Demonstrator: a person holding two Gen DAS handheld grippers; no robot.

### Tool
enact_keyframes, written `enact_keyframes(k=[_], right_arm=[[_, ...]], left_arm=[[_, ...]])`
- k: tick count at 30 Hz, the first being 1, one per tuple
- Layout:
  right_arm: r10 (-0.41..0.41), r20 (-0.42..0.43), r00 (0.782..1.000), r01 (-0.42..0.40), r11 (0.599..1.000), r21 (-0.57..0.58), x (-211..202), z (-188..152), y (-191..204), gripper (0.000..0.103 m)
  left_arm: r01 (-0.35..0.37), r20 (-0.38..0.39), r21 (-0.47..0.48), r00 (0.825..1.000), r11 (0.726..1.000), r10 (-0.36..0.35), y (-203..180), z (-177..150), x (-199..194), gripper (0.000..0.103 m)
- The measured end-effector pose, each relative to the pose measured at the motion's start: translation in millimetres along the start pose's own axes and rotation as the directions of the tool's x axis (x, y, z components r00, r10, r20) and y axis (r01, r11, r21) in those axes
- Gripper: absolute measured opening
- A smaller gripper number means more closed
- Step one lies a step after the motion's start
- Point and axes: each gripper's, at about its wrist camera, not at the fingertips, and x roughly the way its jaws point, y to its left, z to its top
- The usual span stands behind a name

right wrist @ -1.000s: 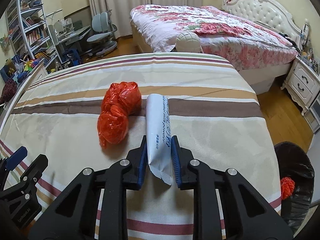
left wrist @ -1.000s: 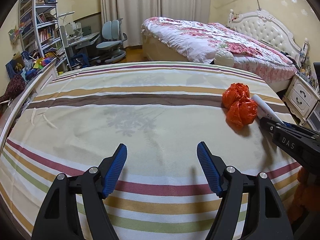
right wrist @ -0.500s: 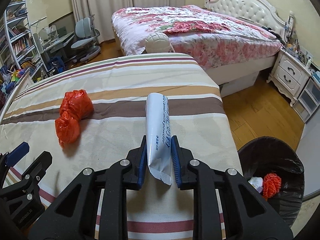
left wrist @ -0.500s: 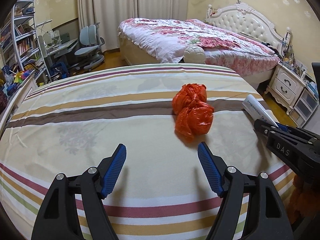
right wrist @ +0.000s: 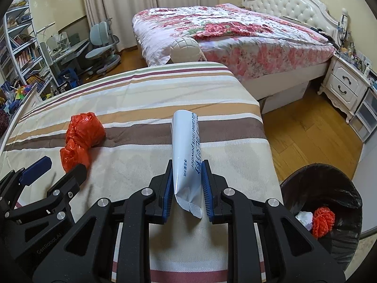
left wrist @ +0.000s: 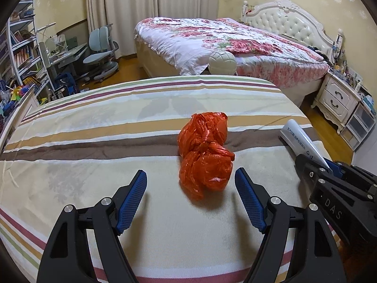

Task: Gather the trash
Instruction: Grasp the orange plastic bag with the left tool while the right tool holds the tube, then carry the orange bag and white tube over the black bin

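Here, white printed powder sachet (right wrist: 186,155) clamped in right gripper (right wrist: 186,179), left gripper (left wrist: 190,186) opening wide just before crumpled orange plastic bag (left wrist: 205,160), nothing pinched.

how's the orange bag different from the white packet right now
The orange bag is crumpled and knotted, lying loose on the striped bedspread; the white packet is smooth, long and printed. The right gripper clamps the packet; the left gripper, jaws opening, hasn't touched the bag.

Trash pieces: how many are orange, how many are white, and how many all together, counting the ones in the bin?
Orange: 2, the knotted orange bag on the striped bed, and an orange net ball in the black bin.
White: 2, the white tube clamped in the right gripper, and a white wad in the bin.
Total: 4.
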Motion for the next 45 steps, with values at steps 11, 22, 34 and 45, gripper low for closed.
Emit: enact_keyframes(k=[11, 22, 34, 45], right_arm=[[0.005, -0.004, 1.000, -0.005, 1.000, -0.004, 1.4, 1.7, 0.9, 0.023], [0.015, 0.005, 1.000, -0.015, 1.000, -0.011, -6.7, -5.1, 6.2, 0.022], [0.028, 0.038, 0.999, -0.027, 0.999, -0.027, -43.7, -32.3, 11.6, 0.022], [0.018, 0.075, 0.997, -0.016, 1.000, -0.017, -80.4, -56.0, -2.8, 0.022]], left_arm=[[0.033, -0.052, -0.004, 0.998, 0.999, -0.033, -0.8, 3.8, 12.6, 0.039], [0.034, -0.032, 0.001, 0.999, 0.999, -0.034, -0.2, -2.5, -1.3, 0.030], [0.048, -0.005, -0.013, 0.999, 0.999, -0.048, -1.1, -22.2, -32.8, 0.030], [0.062, 0.029, 0.018, 0.998, 0.998, -0.062, -18.3, -39.8, -58.5, 0.030]])
